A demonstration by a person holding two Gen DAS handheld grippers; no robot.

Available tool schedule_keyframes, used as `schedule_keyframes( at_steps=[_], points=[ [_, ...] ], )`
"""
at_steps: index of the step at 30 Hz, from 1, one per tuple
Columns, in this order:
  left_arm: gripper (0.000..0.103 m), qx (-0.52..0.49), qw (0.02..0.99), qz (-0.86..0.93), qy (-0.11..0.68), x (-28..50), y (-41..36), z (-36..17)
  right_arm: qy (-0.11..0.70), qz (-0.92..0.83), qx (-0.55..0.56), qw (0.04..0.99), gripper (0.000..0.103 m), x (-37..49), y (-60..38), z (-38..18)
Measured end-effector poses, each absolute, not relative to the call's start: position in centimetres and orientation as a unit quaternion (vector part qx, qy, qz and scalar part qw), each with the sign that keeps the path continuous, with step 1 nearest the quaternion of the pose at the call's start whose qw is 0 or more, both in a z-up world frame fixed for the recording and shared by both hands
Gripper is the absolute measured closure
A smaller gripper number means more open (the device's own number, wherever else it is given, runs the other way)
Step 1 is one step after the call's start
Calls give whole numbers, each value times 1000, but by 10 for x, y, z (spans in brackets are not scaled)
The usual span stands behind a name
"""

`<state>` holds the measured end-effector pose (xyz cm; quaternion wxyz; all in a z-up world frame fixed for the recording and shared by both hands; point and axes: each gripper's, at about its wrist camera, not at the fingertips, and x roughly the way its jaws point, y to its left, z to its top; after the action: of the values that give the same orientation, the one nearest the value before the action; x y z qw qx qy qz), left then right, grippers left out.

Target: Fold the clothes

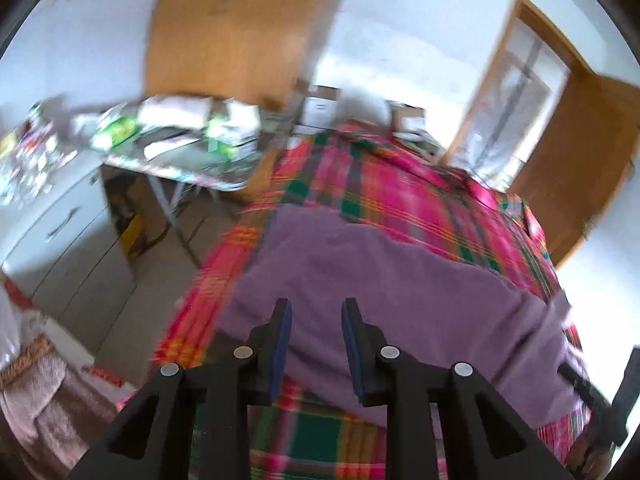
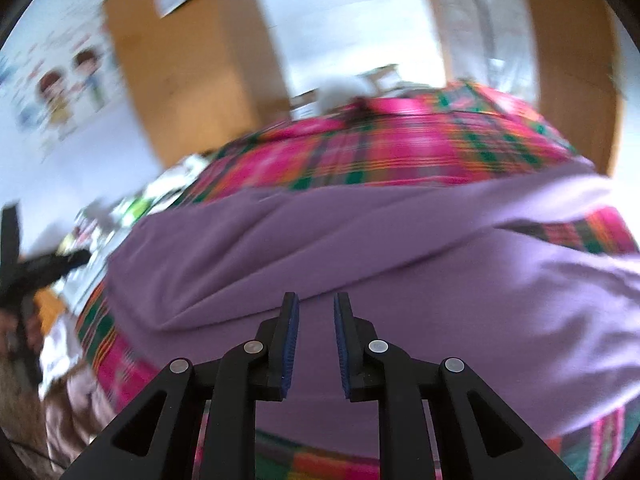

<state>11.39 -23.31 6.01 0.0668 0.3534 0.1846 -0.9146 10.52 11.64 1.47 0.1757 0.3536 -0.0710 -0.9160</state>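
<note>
Left wrist view gives me the left gripper (image 1: pixel 316 306) with its black fingers and blue pads spread apart, nothing between them, hanging above the near edge of the soft purple garment (image 1: pixel 384 292). That garment lies spread on the bed, on the pink, green and orange plaid bedcover (image 1: pixel 404 196), which shows beyond it and again under my fingers at the near edge. To the left I see a cluttered folding table (image 1: pixel 180 148) and white drawers (image 1: pixel 60 232); a wooden door (image 1: pixel 588 160) stands open at right. At the far right edge a dark shape may be my other tool, but blur keeps me from being sure.

From the right wrist view, the right gripper (image 2: pixel 316 302) is also parted and empty, poised over the purple cloth, which fills most of the frame in broad creases. A sleeve-like fold runs off to the right across the plaid. The whole frame is smeared.
</note>
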Motion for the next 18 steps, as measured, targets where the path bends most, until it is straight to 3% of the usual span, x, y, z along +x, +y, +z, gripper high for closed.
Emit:
schedule_keyframes(
  at_steps=[4, 14, 18],
  points=[
    [77, 361, -3, -919, 157, 94, -191, 62, -79, -930, 344, 108, 84, 100, 167, 25],
    [76, 383, -158, -907, 76, 58, -87, 44, 47, -938, 341, -40, 82, 108, 258, 75],
    [76, 397, -170, -900, 65, 46, -69, 34, 7, -931, 362, -39, 79, 91, 278, 62]
  ],
)
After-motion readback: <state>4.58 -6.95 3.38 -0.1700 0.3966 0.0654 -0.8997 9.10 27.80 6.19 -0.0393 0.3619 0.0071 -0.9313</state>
